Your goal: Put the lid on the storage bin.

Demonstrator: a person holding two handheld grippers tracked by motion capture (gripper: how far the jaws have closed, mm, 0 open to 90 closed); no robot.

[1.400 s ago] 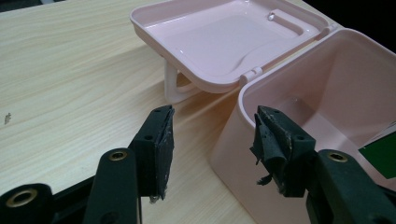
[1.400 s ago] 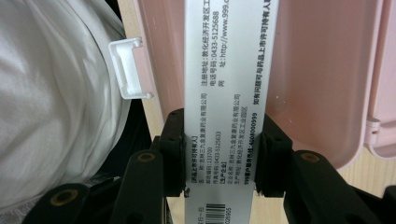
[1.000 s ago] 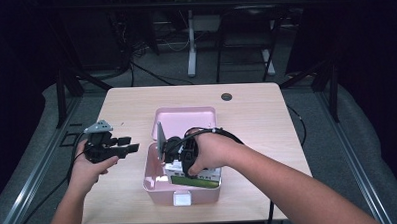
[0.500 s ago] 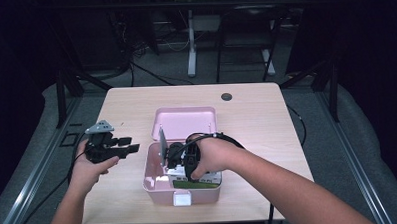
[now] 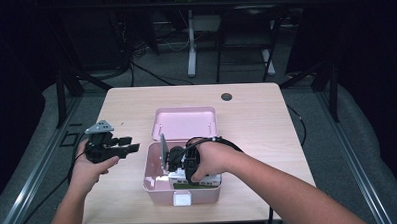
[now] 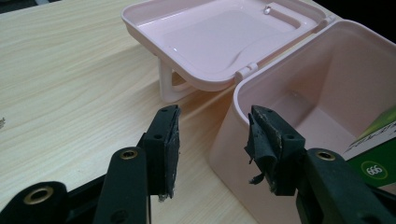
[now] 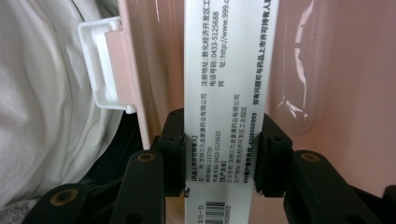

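An open pink box (image 5: pixel 154 179) stands near the table's front edge, its lid (image 5: pixel 184 123) laid back behind it. My right gripper (image 5: pixel 177 165) reaches down into the box, shut on a white and green medicine carton (image 5: pixel 209 181). In the right gripper view both pads press the carton's printed white side (image 7: pixel 224 93), with the pink wall (image 7: pixel 327 70) behind and the box's white latch (image 7: pixel 109 65) to the left. My left gripper (image 5: pixel 130 147) hovers open just left of the box, nothing between its jaws. The left gripper view shows the box's rim (image 6: pixel 243 88) ahead of the open gripper (image 6: pixel 212 149), and the carton's green corner (image 6: pixel 373 154) inside.
The light wooden table (image 5: pixel 267 129) has a dark round grommet (image 5: pixel 226 97) near its far edge. Metal rails (image 5: pixel 33 173) run along the floor on both sides. Desk legs and cables stand in the dark beyond the table.
My right gripper has sunk deeper into the pink box with the carton. The left gripper has stayed beside the box.
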